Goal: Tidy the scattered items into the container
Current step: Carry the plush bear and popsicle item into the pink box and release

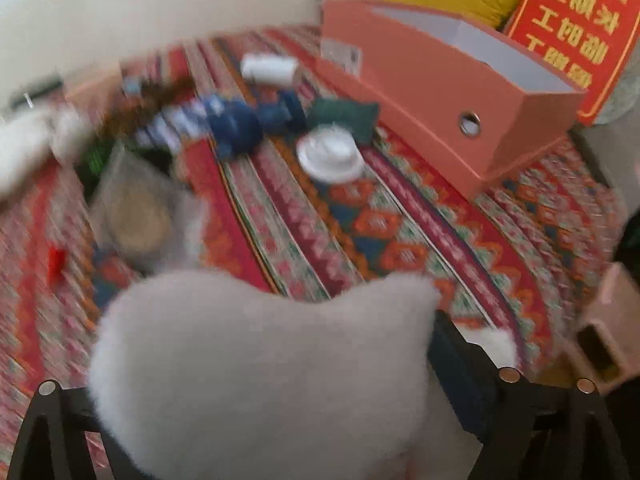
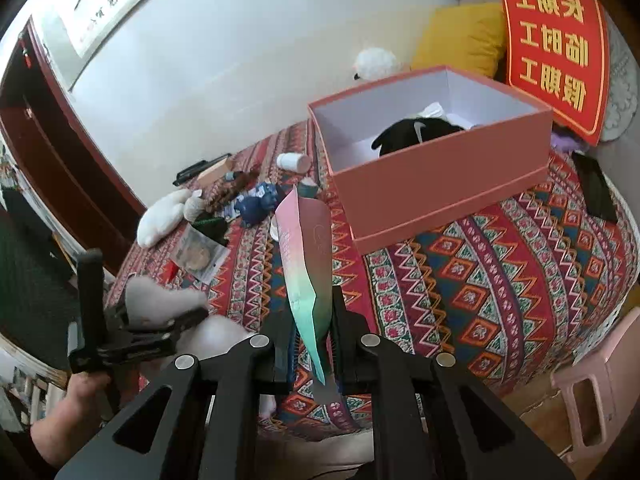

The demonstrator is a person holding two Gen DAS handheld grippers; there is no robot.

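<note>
Pink-to-green pouch [image 2: 310,276] stands pinched in the right gripper [image 2: 312,344], long axis pointing away toward the pink box [image 2: 436,184]; left gripper [image 1: 260,420] clamps a grey plush toy [image 1: 256,360].

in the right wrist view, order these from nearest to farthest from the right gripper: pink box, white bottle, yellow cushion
1. pink box, ahead and right of the right gripper
2. white bottle, lying left of the box's far corner
3. yellow cushion, behind the box by the wall
</note>
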